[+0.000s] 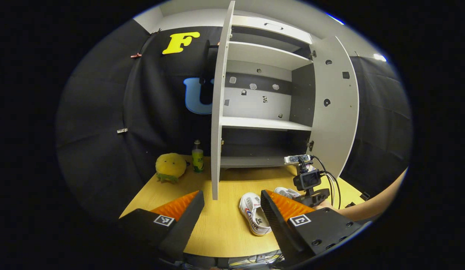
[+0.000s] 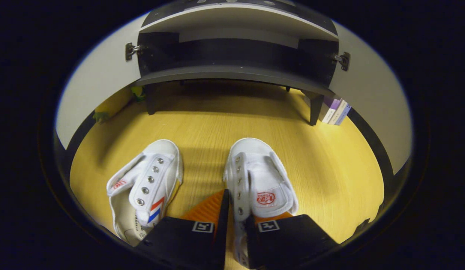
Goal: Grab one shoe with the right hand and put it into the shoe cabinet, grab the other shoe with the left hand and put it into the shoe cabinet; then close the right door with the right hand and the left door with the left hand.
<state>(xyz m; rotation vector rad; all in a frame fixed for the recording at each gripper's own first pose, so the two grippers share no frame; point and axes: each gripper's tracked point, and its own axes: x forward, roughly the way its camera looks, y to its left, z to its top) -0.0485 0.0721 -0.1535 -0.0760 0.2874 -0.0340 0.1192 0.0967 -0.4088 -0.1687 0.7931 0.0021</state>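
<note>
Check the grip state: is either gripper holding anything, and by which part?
The right gripper is closed on the right-hand shoe, pinching its left side wall by the eyelets. The left gripper is open, holding nothing.

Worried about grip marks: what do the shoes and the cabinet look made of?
Shoes: apparently white canvas, matte woven look, metal eyelets, probably a rubber sole. Cabinet: seemingly laminated board, smooth grey-white panels with metal hinges. The right claw is closed on one shoe's side wall.

The left gripper (image 1: 232,210) is held with its jaws spread wide. The right gripper (image 2: 236,225) is closed on a shoe's (image 2: 258,183) side.
</note>
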